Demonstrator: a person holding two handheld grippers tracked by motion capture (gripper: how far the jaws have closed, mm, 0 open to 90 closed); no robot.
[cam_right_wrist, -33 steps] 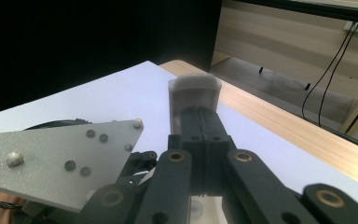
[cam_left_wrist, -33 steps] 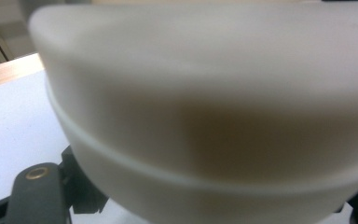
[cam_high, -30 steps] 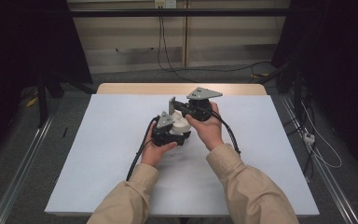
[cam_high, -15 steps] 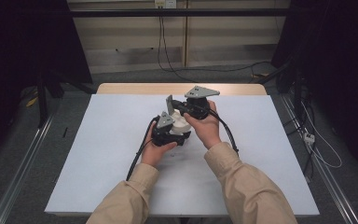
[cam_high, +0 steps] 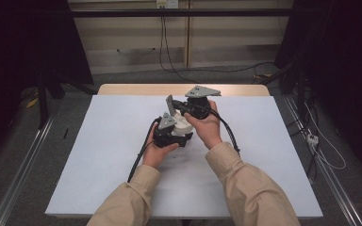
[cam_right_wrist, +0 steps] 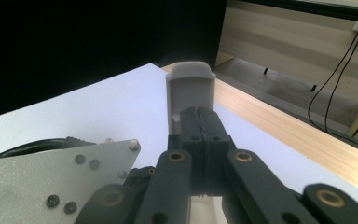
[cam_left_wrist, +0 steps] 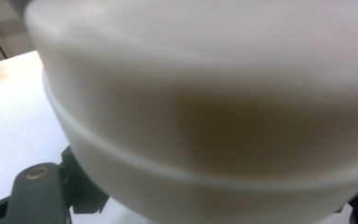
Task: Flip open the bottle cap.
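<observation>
Nothing has moved since before: left tongs (cam_high: 181, 126) grip the white cup (cam_high: 183, 123); right tongs (cam_high: 173, 109) clamp its grey flap (cam_high: 169, 104).

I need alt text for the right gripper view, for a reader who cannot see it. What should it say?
The right tongs, black and shut, pinch the base of a flat grey plastic piece that stands upright beyond them. Below it lie a white table with a wooden edge, and the other gripper's grey plate sits at lower left.
</observation>
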